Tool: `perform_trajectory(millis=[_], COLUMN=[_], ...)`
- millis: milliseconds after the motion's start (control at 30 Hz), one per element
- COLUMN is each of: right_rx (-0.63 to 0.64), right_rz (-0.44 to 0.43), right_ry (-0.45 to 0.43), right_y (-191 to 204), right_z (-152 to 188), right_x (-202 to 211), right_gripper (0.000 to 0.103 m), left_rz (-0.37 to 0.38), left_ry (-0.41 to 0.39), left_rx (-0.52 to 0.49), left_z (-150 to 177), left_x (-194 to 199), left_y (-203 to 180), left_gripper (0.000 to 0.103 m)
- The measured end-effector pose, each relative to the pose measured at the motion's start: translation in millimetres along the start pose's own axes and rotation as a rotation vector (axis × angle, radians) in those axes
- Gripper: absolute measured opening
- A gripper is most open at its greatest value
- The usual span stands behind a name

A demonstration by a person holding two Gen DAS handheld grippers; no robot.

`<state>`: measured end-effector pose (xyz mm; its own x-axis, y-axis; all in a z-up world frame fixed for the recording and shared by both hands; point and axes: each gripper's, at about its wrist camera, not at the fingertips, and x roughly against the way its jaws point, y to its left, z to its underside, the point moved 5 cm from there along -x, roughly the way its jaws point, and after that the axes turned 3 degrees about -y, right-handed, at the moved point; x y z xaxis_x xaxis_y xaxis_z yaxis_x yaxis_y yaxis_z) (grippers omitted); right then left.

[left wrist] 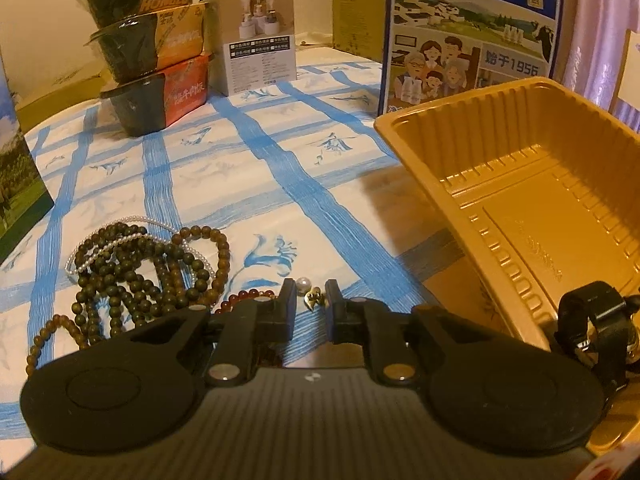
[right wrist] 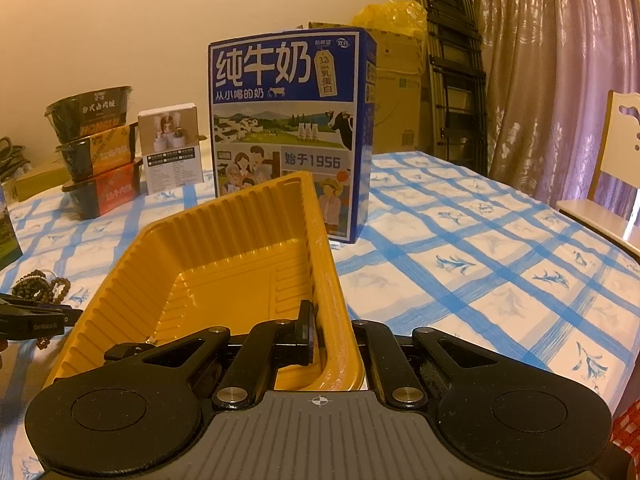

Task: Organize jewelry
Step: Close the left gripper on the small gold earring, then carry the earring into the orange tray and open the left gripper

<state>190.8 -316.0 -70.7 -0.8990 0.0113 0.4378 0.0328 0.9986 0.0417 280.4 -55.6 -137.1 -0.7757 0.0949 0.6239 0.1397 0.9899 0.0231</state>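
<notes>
Left gripper [left wrist: 311, 298]: jaws parted by a narrow gap, nothing clamped. Just past the tips, at 12 o'clock, sit a small gold earring [left wrist: 313, 297] and a white pearl [left wrist: 301, 282] on the blue-checked tablecloth [left wrist: 248, 152]; whether the pads touch the earring I cannot tell.

At 10 o'clock from those tips: tangled pile of dark bead strands [left wrist: 136, 268] with a thin white pearl string [left wrist: 120, 240] looped through it. Red-amber bead bracelet [left wrist: 240, 300] lies just beside the left finger.

Right gripper [right wrist: 326, 332]: clenched on the near right wall of the gold plastic tray [right wrist: 224, 240], 1 finger inside, 1 outside the rim. Tray sits tilted, far end up. In the left wrist view the tray is at 2 o'clock from the earring, apart from it. No jewelry visible inside it.

Background, 12 o'clock: blue milk carton [right wrist: 288, 128] upright behind the tray; at 10 o'clock a stack of 3 black food bowls [right wrist: 96, 152] and a small white box [right wrist: 170, 148].
</notes>
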Motion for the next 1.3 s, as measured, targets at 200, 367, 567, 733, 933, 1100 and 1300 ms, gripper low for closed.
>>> perform_trajectory(millis=[200, 367, 567, 733, 933, 1100, 1300], right_rx=[-0.001, -0.002, 0.000, -0.001, -0.005, -0.008, -0.009], right_rz=[0.000, -0.002, -0.003, -0.005, -0.012, -0.014, -0.014], right_ry=[0.000, -0.002, -0.006, -0.009, -0.017, -0.019, -0.019], right_y=[0, 0, 0, 2, 4, 5, 6], right_z=[0, 2, 1, 0, -2, -3, -3], right_x=[0, 0, 1, 2, 6, 7, 7], right_gripper=[0.006, 0.006, 0.006, 0.006, 0.006, 0.006, 0.006], left_rz=[0.009, 0.012, 0.057, 0.141, 0.243, 0.270, 0.283], left_ry=[-0.004, -0.009, -0.064, -0.113, -0.107, -0.055, -0.021], left_rx=[-0.027, -0.028, -0.022, -0.021, -0.026, -0.042, -0.050], left_z=[2, 2, -9, -25, -31, -25, -18], left_x=[4, 12, 39, 69, 84, 72, 62], left_y=[-4, -5, -12, -33, -64, -79, -85], left_gripper=[0.007, 0.007, 0.007, 0.007, 0.007, 0.007, 0.007])
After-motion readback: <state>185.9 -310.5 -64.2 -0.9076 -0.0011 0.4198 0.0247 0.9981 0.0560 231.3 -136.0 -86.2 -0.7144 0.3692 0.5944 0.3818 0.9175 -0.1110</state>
